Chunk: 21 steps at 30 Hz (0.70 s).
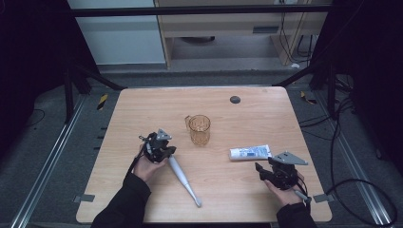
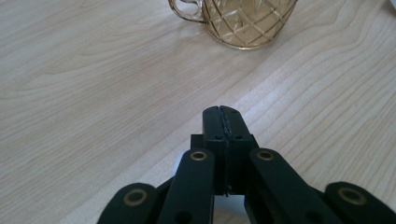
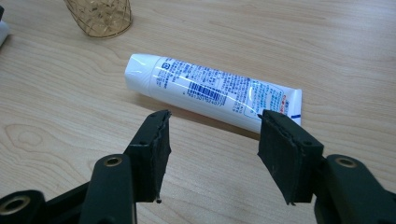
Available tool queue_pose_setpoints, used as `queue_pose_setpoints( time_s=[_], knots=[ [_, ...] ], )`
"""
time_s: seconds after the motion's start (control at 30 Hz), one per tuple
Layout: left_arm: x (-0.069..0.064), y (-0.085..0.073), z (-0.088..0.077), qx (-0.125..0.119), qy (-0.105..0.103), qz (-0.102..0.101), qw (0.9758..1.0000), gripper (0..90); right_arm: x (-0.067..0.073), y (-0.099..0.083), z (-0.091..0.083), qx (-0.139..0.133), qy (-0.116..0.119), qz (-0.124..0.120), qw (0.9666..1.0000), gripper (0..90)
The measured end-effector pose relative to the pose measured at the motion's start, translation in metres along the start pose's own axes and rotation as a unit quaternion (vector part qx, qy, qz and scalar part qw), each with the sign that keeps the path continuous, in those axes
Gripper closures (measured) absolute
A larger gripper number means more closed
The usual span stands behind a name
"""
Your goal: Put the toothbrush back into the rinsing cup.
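The right gripper's (image 3: 212, 154) fingers (image 3: 154, 140) stood spread before the toothpaste tube (image 3: 210, 91), seemingly readying a grasp; the left gripper's (image 2: 223, 135) were pressed together beside the toothbrush (image 1: 183, 178).

Amber diamond-cut cup (image 1: 199, 129), white tube (image 3: 212, 91) (blue print, black barcode), pale woodgrain table (image 1: 247, 190)

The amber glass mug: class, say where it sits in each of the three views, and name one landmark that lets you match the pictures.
High view: amber glass mug stands upright at table centre.
Left gripper view: the mug is at the top edge, its handle to the left.
Right gripper view: its base is at top left.
Shared landmark: the light wood-grain table.
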<state>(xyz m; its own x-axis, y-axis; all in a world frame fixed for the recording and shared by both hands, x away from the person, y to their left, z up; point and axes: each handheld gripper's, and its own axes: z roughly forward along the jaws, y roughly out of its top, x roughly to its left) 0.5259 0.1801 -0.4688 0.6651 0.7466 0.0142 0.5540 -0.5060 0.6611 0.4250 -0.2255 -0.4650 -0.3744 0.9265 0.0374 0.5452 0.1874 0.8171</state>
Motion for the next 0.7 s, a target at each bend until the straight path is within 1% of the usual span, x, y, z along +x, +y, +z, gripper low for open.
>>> queue_pose_setpoints(
  time_s=[0.03,0.13,0.2,0.23,0.43,0.5,0.6,0.63,0.7],
  knots=[
    [-0.0004,-0.0007,0.0002,0.003,0.002,0.002,1.0,89.7,0.0001,0.0,0.0002,0.001,0.0,0.0,1.0,43.5],
    [0.0002,-0.0033,0.0012,0.004,-0.001,-0.001,1.0,89.7,0.0002,0.0001,0.0,0.0,0.0,-0.002,1.0,43.4],
    [0.0,-0.0045,0.0009,0.006,0.0,0.003,1.0,89.7,0.0,0.0002,-0.0001,-0.001,0.0,-0.002,1.0,43.5],
    [-0.0004,-0.0047,0.0006,0.006,0.0,0.001,1.0,89.7,-0.0003,0.0001,0.0,0.0,-0.001,-0.003,1.0,43.5],
    [-0.0016,-0.0049,-0.0032,0.004,-0.001,0.002,1.0,89.7,0.0,0.0001,-0.0001,0.0,-0.001,-0.002,1.0,43.4],
    [-0.0017,-0.0051,-0.0047,0.003,-0.001,0.005,1.0,89.7,-0.0005,0.0001,0.0001,0.0,-0.001,-0.003,1.0,43.4],
    [-0.0021,-0.0058,-0.0057,0.001,-0.002,0.002,1.0,89.7,-0.0005,0.0,0.0001,0.0,-0.002,-0.003,1.0,43.4],
    [-0.0016,-0.0066,-0.0057,0.002,-0.002,0.004,1.0,89.7,-0.0003,0.0001,0.0,0.0,-0.001,-0.002,1.0,43.4],
    [-0.0013,-0.0079,-0.0051,0.004,-0.001,0.001,1.0,89.7,0.0,0.0002,0.0,0.0,-0.001,-0.002,1.0,43.4]
  ],
)
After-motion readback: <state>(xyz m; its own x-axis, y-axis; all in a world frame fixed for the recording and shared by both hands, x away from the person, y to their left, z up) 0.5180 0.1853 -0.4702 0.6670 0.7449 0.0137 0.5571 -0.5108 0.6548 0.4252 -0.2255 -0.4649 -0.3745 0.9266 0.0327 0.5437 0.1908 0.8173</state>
